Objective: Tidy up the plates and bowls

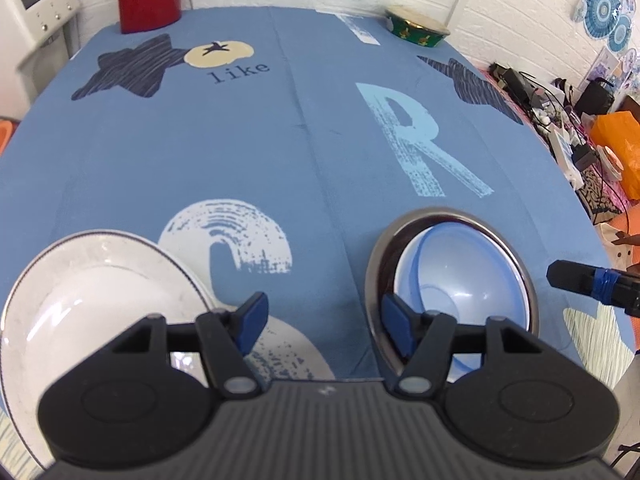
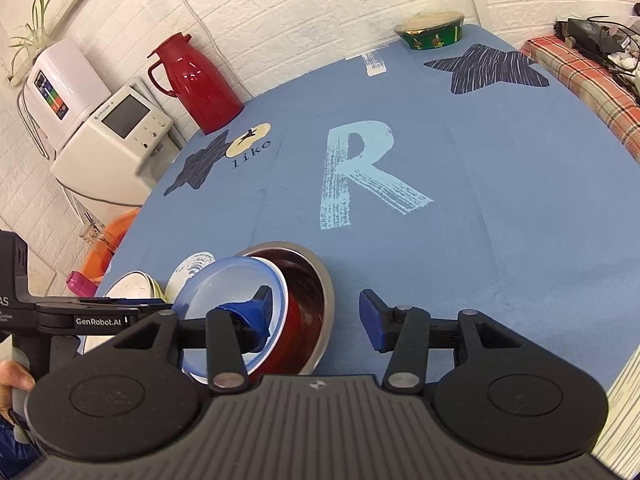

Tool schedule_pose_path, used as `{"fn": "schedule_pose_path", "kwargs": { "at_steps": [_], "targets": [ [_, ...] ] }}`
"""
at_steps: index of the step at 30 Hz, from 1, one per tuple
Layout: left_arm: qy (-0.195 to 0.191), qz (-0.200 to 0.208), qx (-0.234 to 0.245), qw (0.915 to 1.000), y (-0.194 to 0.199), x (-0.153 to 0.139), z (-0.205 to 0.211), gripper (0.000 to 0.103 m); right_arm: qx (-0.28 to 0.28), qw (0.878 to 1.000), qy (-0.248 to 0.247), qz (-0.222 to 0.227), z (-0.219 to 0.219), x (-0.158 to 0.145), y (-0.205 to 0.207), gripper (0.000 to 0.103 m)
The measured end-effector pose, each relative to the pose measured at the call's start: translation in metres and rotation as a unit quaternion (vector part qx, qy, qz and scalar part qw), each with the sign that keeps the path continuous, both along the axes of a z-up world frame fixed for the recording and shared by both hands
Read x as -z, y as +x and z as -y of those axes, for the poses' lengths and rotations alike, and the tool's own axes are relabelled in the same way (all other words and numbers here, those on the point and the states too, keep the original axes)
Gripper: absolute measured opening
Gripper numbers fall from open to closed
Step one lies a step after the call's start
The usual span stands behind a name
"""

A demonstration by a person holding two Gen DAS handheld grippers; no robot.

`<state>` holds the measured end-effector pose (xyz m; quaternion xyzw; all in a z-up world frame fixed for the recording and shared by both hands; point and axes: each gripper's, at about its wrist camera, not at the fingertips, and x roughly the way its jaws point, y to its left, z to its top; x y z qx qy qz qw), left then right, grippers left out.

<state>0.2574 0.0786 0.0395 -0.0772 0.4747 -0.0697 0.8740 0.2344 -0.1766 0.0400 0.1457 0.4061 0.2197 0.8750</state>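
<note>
Blue tabletop (image 1: 240,152): my left tool (image 1: 324,320) spread, empty; right tool (image 2: 316,316) apart, empty; bowls (image 1: 460,272) at two o'clock.

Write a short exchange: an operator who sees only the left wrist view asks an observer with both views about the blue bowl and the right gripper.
Operator: The blue bowl lies inside the steel bowl. Is it sitting level?
Observer: No. It sits tilted, leaning towards the steel bowl's left side, which bares that bowl's dark red inside on the right.
Operator: I see only one fingertip at my right edge. How do the jaws stand?
Observer: The right gripper is open. One finger reaches into the blue bowl, and the other hangs outside the steel bowl, over the cloth.
</note>
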Motion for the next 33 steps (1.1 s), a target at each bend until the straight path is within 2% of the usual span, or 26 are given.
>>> {"fn": "schedule_pose_path", "kwargs": {
  "at_steps": [7,13,18,22,26,27,30,31,33],
  "targets": [
    [-0.014,-0.027,0.006,0.9995,0.008,0.015,0.001,0.065,-0.014,0.999,-0.028,-0.015,-0.003,0.004,0.001,0.033],
    [-0.016,-0.027,0.009,0.9995,0.008,0.017,0.001,0.065,-0.03,0.997,-0.067,-0.029,-0.007,0.008,0.003,0.034],
    [-0.021,-0.028,0.011,0.9993,0.01,0.018,-0.001,0.066,-0.03,0.996,-0.079,-0.042,-0.01,0.016,0.006,0.034],
    [-0.026,-0.032,0.016,0.999,0.011,0.019,-0.003,0.067,-0.025,0.996,-0.065,-0.063,-0.011,0.025,0.013,0.035],
    [-0.016,-0.044,0.036,0.9983,0.018,0.018,-0.001,0.067,-0.028,0.994,-0.075,-0.079,-0.015,0.028,0.024,0.038],
    [-0.014,-0.048,0.043,0.9978,0.02,0.018,-0.001,0.067,-0.028,0.993,-0.078,-0.086,-0.016,0.028,0.027,0.042],
    [-0.021,-0.06,0.046,0.9969,0.024,0.019,-0.004,0.068,-0.018,0.989,-0.116,-0.092,-0.02,0.03,0.03,0.067],
    [-0.024,-0.058,0.047,0.9969,0.024,0.02,-0.005,0.068,-0.015,0.988,-0.132,-0.078,-0.021,0.031,0.028,0.072],
    [-0.031,-0.049,0.039,0.9976,0.02,0.022,-0.006,0.068,-0.016,0.988,-0.139,-0.066,-0.021,0.032,0.025,0.075]
  ]
}}
